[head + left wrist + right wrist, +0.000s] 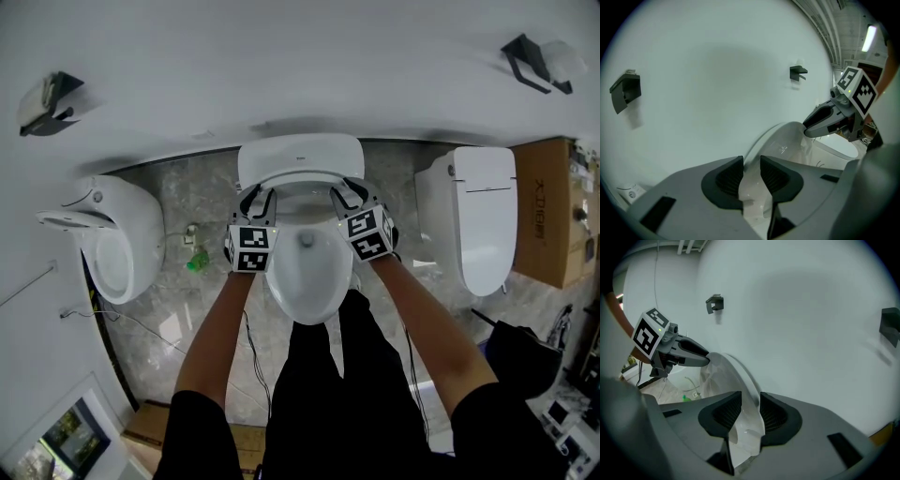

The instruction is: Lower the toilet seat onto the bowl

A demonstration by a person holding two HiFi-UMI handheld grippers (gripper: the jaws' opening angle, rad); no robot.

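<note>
The white toilet seat [300, 184] stands raised in front of the lid, above the open bowl [305, 272]. My left gripper [262, 199] has the seat's left rim between its jaws, and my right gripper [345, 194] has the right rim. In the left gripper view the rim [783, 140] fills the gap between the dark pads of the left gripper [751, 165], and the right gripper [825, 119] shows across the seat. In the right gripper view the rim [736, 376] lies against both pads of the right gripper [750, 401], with the left gripper [689, 355] opposite.
A second toilet [108, 234] stands to the left and a third [487, 216] to the right, beside a cardboard box [553, 206]. A green bottle [197, 261] and cables lie on the marble floor. Dark brackets [47, 103] hang on the white wall.
</note>
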